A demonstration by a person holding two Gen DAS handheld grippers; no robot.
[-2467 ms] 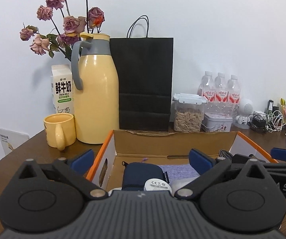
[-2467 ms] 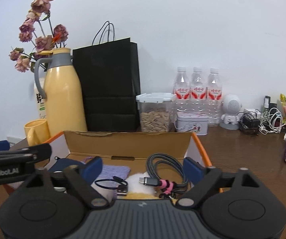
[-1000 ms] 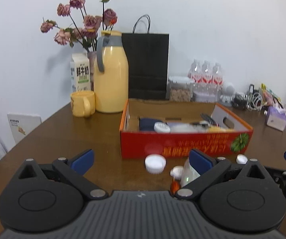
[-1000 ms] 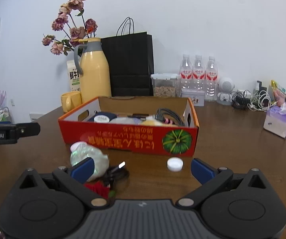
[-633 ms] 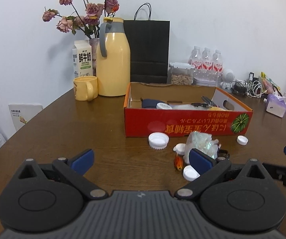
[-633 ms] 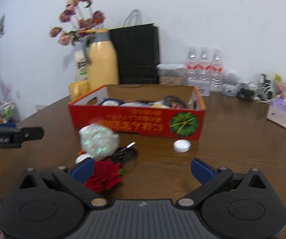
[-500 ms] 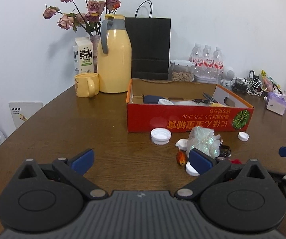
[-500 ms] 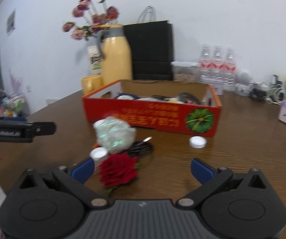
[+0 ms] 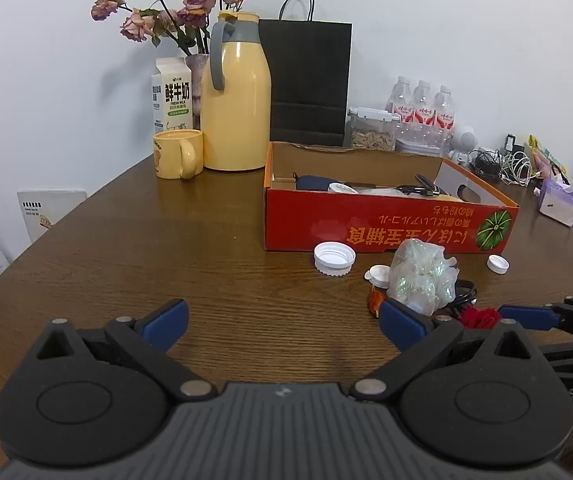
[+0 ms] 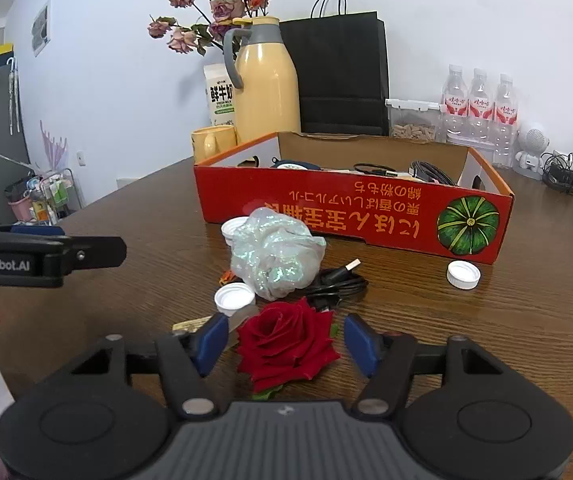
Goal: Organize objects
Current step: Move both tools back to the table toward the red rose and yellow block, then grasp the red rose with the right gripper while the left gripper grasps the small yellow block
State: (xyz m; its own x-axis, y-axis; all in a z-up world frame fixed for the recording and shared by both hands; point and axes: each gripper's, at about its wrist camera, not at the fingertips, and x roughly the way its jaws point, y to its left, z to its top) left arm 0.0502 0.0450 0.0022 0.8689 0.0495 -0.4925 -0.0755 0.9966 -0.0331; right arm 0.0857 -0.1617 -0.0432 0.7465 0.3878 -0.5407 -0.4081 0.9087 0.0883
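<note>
A red rose [image 10: 286,340] lies on the brown table between the open fingers of my right gripper [image 10: 288,344], which do not touch it. It also shows in the left wrist view [image 9: 480,317]. Behind it lie a shiny crumpled bag [image 10: 276,254], a black USB cable [image 10: 338,280] and white caps [image 10: 233,298]. The red cardboard box [image 10: 350,212] holds cables and a dark pouch. My left gripper [image 9: 282,324] is open and empty over bare table, left of the pile.
A yellow jug [image 9: 236,100], yellow mug [image 9: 176,154], milk carton [image 9: 172,94], dried flowers and black paper bag [image 9: 308,84] stand behind the box. Water bottles [image 9: 420,112], a snack jar and chargers are at the back right. A tissue pack [image 9: 560,202] is at right.
Both grippers have pulled back from over the box to the near side of the table. The right gripper has come down around the red rose and its fingers have narrowed.
</note>
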